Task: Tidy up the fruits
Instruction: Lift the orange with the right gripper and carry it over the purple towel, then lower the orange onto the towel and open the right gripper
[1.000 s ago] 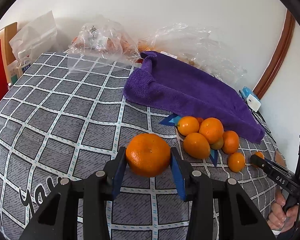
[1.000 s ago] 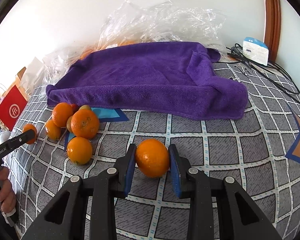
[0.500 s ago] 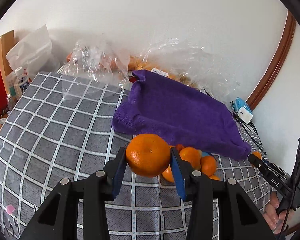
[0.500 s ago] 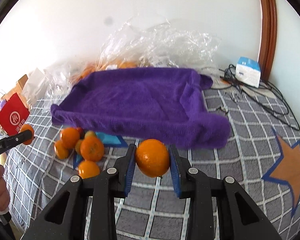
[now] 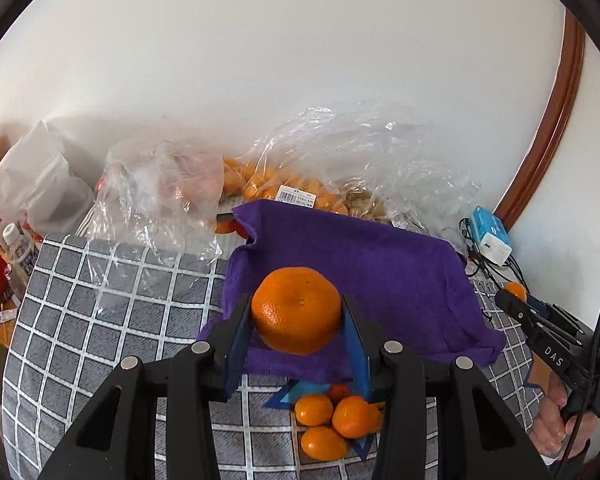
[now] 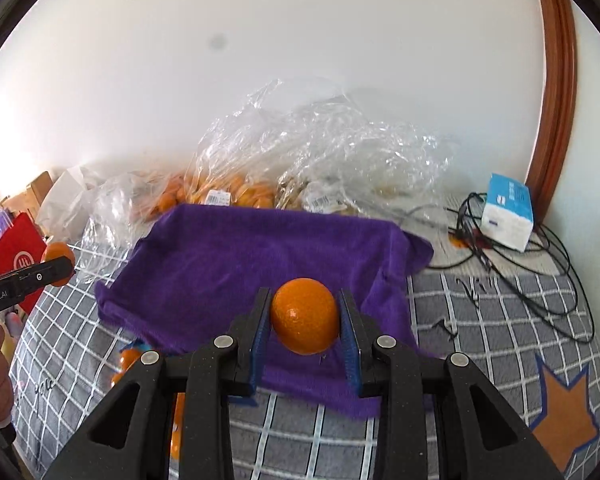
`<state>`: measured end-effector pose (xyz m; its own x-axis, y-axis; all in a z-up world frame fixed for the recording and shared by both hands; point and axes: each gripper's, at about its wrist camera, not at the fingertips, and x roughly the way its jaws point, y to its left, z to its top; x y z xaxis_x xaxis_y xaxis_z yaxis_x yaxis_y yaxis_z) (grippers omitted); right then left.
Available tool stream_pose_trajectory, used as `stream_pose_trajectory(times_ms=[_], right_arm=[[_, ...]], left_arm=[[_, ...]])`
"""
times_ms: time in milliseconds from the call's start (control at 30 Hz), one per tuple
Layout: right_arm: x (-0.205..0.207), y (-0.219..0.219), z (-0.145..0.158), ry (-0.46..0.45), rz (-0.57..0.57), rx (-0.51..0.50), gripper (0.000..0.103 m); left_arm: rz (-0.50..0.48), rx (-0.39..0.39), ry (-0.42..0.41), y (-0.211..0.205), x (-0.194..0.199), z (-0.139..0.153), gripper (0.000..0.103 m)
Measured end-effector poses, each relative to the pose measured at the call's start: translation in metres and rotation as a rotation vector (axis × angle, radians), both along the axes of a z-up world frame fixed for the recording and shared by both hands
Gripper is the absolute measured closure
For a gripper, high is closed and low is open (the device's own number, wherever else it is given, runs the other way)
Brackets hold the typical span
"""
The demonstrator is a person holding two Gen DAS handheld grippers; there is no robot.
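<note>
A: Fruit first. A big flattish orange [image 5: 296, 310] is pinched in the left tool [image 5: 296, 320], lifted over the near edge of the purple towel [image 5: 380, 276]. A smaller round orange [image 6: 305, 316] is clamped in the right tool [image 6: 305, 320], also raised above the towel.

B: Tool state?

A: Both narrowed onto fruit, pads pressed on opposite sides at the widest part. Nothing else is held.

B: Handling?

A: Judged light, firm but bruisable; the waxy, rounded peel could be squeezed out if gripped off-centre. Hold is best taken across the middle, as seen here.

B: Surroundings?

A: A loose pile of small oranges [image 5: 332, 420] is left on the checked bedspread [image 5: 100, 320] just below the towel edge. Clear plastic bags [image 6: 300, 152] with more fruit are stacked behind the towel against the wall. A tissue pack [image 6: 508, 216] and cables [image 6: 540, 272] are noted on the right. Surface looks like a bed; cannot be confirmed.
</note>
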<state>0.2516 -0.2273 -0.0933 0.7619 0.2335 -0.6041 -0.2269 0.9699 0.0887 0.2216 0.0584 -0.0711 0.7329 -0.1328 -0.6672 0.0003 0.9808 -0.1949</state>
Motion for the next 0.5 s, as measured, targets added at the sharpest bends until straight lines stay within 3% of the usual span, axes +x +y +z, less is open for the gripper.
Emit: stream_pose_trajectory(times_ms=[233,367,500], right_arm=[[0.036,0.008,-0.012,0.030,0.002,-0.042,0.071],[0.053,0.009,-0.017,0.042,0.000,-0.041,0.071],[0.071,0.009,-0.017,0.041,-0.014,-0.033,0.071]], left_arm=[[-0.036,0.030,-0.007,-0.017,0.041,-0.005,0.062],[-0.059,0.006,-0.003,-0.023,0.064,-0.008,0.062],[-0.054,0.056,-0.016,-0.029,0.074,-0.017,0.062]])
